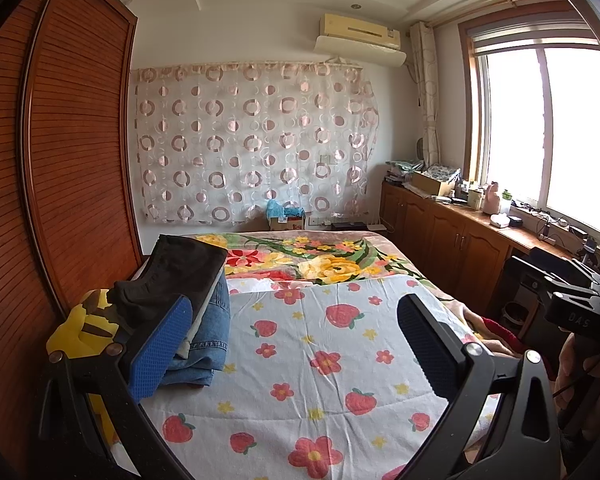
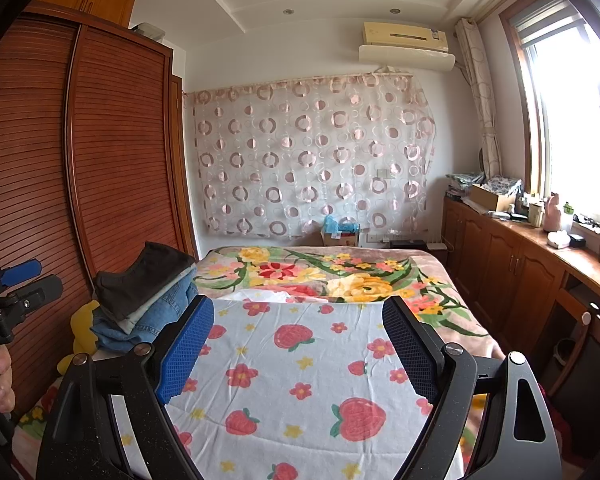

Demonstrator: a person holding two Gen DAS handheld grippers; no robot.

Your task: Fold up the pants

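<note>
A stack of folded pants point(image 1: 188, 300) lies at the left edge of the bed, dark pair on top, a pale one under it, blue jeans at the bottom; it also shows in the right wrist view point(image 2: 148, 296). My left gripper point(image 1: 296, 344) is open and empty, its left pad close beside the stack, held above the strawberry sheet point(image 1: 320, 360). My right gripper point(image 2: 300, 344) is open and empty above the same sheet point(image 2: 300, 380), right of the stack. The left gripper's body shows in the right wrist view point(image 2: 16, 292) at the left edge.
A brown slatted wardrobe point(image 1: 60, 160) runs along the bed's left side. A yellow plush toy point(image 1: 80, 328) lies by the stack. A floral blanket point(image 1: 320, 256) covers the far bed. Wooden cabinets point(image 1: 460, 240) with clutter stand under the window at right.
</note>
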